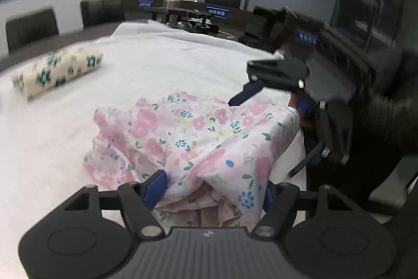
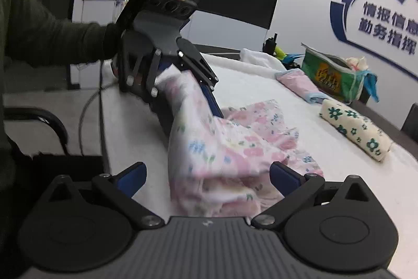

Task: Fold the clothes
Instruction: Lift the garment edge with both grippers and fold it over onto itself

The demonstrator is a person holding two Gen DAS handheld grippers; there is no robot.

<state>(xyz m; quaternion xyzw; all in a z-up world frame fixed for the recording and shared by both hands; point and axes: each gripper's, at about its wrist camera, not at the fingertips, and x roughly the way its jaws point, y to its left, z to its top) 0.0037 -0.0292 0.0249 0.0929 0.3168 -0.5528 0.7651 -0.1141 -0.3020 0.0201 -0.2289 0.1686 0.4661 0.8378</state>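
Note:
A pink floral garment point(image 1: 198, 137) lies crumpled on the white cloth-covered table point(image 1: 183, 56). In the left wrist view my left gripper point(image 1: 213, 190) is shut on a thick bunch of it, and the fabric hides most of the right finger. The right wrist view shows that gripper point(image 2: 190, 106) holding one end of the garment point(image 2: 235, 148) up off the table. My right gripper point(image 2: 209, 177) stands open, with loose folds lying between its blue pads point(image 2: 133, 177). From the left wrist view it point(image 1: 263, 137) hangs over the garment's right side.
A folded cream cloth with green flowers point(image 1: 56, 69) point(image 2: 355, 130) lies farther back. A folded pink item point(image 2: 300, 83) and a green bag point(image 2: 331, 75) sit beyond it. The table edge point(image 2: 104, 122) runs close on the left, beside a chair point(image 2: 39, 117). A dark sleeve point(image 2: 39, 25) reaches in.

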